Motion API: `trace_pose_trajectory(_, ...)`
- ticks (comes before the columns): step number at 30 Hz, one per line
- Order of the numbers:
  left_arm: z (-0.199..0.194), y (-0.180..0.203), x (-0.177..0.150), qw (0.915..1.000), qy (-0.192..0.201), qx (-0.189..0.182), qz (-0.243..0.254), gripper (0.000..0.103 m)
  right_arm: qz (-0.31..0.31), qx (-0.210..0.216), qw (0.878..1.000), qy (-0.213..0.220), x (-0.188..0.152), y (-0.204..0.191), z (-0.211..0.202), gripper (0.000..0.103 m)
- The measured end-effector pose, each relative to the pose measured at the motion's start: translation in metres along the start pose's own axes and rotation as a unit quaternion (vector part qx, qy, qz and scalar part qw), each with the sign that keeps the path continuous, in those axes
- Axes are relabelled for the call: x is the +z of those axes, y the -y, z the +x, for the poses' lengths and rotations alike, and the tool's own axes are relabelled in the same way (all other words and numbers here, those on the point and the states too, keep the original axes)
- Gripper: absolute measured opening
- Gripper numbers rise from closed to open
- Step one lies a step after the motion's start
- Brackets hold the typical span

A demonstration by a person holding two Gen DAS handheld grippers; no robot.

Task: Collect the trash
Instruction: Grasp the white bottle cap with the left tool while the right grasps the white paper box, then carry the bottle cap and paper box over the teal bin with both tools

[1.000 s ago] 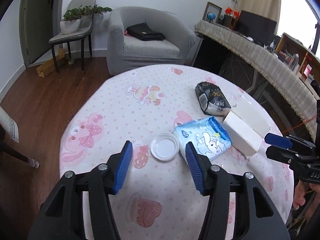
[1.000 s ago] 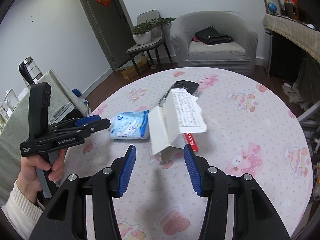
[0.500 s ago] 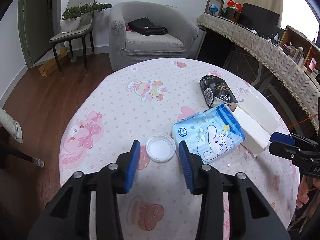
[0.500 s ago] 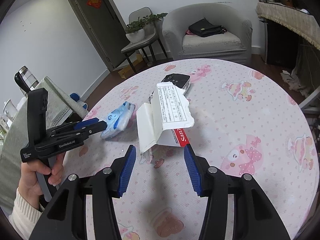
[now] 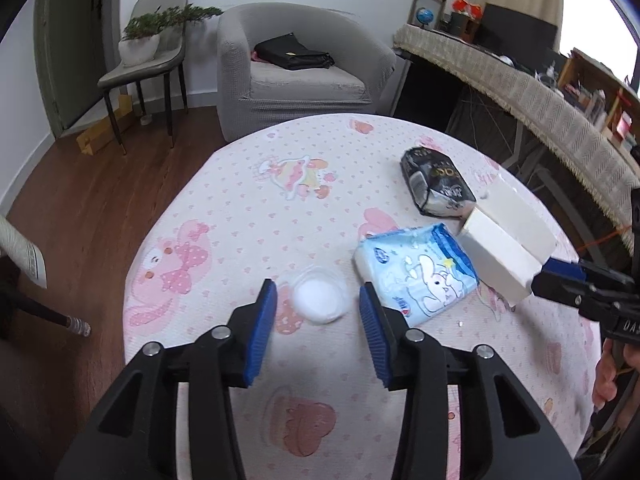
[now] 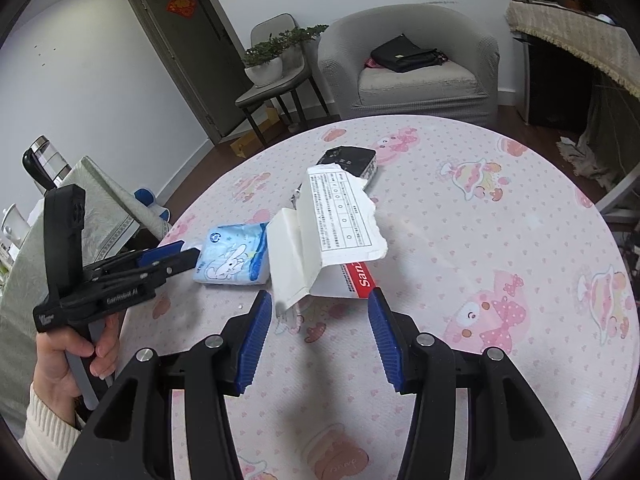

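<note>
Left wrist view. Living room: grey armchair (image 5: 296, 76) with a black bag on it, wood floor, round table (image 5: 248, 208) under a pink cartoon-print cloth. Left gripper (image 5: 318, 306) angled down over the near part of the table, jaws partly apart and opening, nothing pinched. The small clear plastic lid (image 5: 320, 300) lies flat on the cloth straight ahead, framed between the two blue pads, not touched by either as far as can be told. Round, so no long axis to line up with. Just right of it, the blue tissue pack (image 5: 420, 276), nearly touching the right-hand pad in this view. Beyond that, the torn white carton (image 5: 504, 248) and a black snack bag (image 5: 436, 188). The right gripper's blue tip enters at the right edge, at the carton's near end.

Right wrist view. Same table, with a door and a chair holding a potted plant behind. Right gripper (image 6: 320, 320) spread, empty, pads bracketing the near end of the white carton (image 6: 320, 236); its long axis runs away from the fingers towards the black bag (image 6: 352, 160). Carton flap is torn open; nothing can be seen inside. Left gripper (image 6: 176, 256), held in a hand (image 6: 76, 356), sits at left beside the tissue pack (image 6: 234, 256).

Judgement: lid is the left hand's, carton the right's. No bin or trash bag in either view.
</note>
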State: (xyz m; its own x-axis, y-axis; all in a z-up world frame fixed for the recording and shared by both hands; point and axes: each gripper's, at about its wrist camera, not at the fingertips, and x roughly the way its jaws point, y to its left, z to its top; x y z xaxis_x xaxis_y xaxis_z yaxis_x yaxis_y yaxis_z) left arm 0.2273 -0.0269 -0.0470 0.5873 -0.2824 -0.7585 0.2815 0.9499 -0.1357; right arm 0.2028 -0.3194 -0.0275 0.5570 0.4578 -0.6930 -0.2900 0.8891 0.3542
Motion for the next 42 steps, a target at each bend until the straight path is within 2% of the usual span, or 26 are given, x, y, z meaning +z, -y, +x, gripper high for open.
trace_pose_trajectory(3,0.002,0.005,0.000,0.9999,-0.001,0.011,0.011,0.044,0.007,0.006,1.000,0.004,0.002,-0.001,0.003,0.051)
trace_pose_trajectory(4,0.002,0.004,0.000,0.9999,-0.001,0.011,0.010,0.033,0.011,0.010,1.000,0.005,0.004,-0.001,0.005,0.051)
trace_pose_trajectory(11,-0.001,0.004,-0.003,0.9999,0.003,0.009,0.015,0.033,0.039,0.023,0.999,0.030,0.012,-0.004,0.007,0.051)
trace_pose_trajectory(19,-0.013,-0.002,-0.008,0.9998,0.018,-0.010,0.008,0.033,0.033,0.014,0.998,0.053,0.020,-0.013,0.009,0.051)
trace_pose_trajectory(21,-0.016,-0.004,-0.010,0.9996,0.023,-0.014,0.003,0.033,0.030,0.009,0.998,0.054,0.022,-0.017,0.012,0.048)
trace_pose_trajectory(24,-0.020,-0.011,-0.013,0.9995,0.025,-0.016,-0.005,0.033,0.021,-0.002,0.998,0.062,0.024,-0.022,0.015,0.038)
trace_pose_trajectory(26,-0.022,-0.017,-0.015,0.9995,0.024,-0.017,-0.009,0.033,0.012,-0.005,0.998,0.065,0.026,-0.026,0.016,0.024)
trace_pose_trajectory(27,-0.024,-0.020,-0.016,0.9995,0.023,-0.018,-0.012,0.033,0.008,-0.010,0.998,0.066,0.027,-0.027,0.017,0.021)
trace_pose_trajectory(29,-0.028,-0.028,-0.018,0.9995,0.025,-0.013,-0.015,0.033,-0.003,-0.022,0.998,0.066,0.027,-0.030,0.018,0.005)
trace_pose_trajectory(34,-0.040,-0.046,-0.021,0.9991,0.033,-0.003,-0.027,0.033,-0.025,-0.042,0.995,0.085,0.029,-0.040,0.009,0.000)
trace_pose_trajectory(42,-0.065,-0.074,-0.031,0.9974,0.053,0.018,-0.044,0.033,-0.051,-0.016,0.992,0.117,0.036,-0.074,-0.004,0.000)
